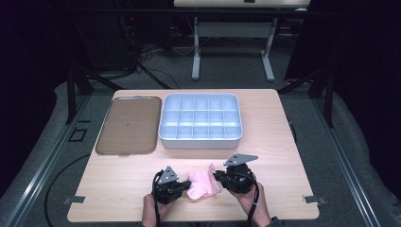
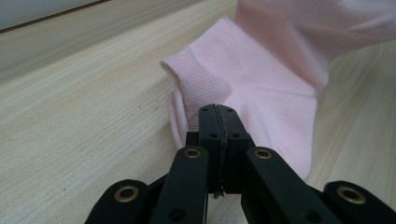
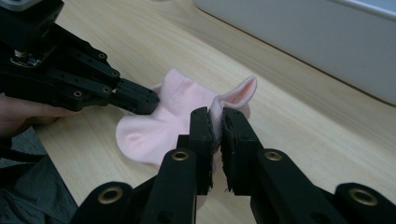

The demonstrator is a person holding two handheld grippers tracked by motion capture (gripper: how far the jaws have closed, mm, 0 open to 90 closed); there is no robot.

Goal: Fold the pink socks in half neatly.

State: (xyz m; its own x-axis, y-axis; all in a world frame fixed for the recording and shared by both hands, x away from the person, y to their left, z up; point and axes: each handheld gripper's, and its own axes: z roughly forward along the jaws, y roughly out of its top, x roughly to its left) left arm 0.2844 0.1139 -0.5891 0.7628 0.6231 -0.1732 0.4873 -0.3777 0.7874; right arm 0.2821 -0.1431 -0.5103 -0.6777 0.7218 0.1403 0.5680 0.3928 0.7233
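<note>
Grey carpet floor point(image 1: 227, 71), white-legged desk point(image 1: 231, 42) behind, dark surroundings.

We look down and forward on the whole counter point(image 1: 118, 189) from above; both gripper cameras sit low, close up, sharing the pink sock point(image 1: 203, 185).

Right gripper point(image 3: 215, 122) jaws are covering part of the pink sock's point(image 3: 168, 119) edge. The left gripper view's top edge is cutting the sock off. Whether the left gripper point(image 2: 218, 119) jaws are pinching fabric is unclear.
</note>
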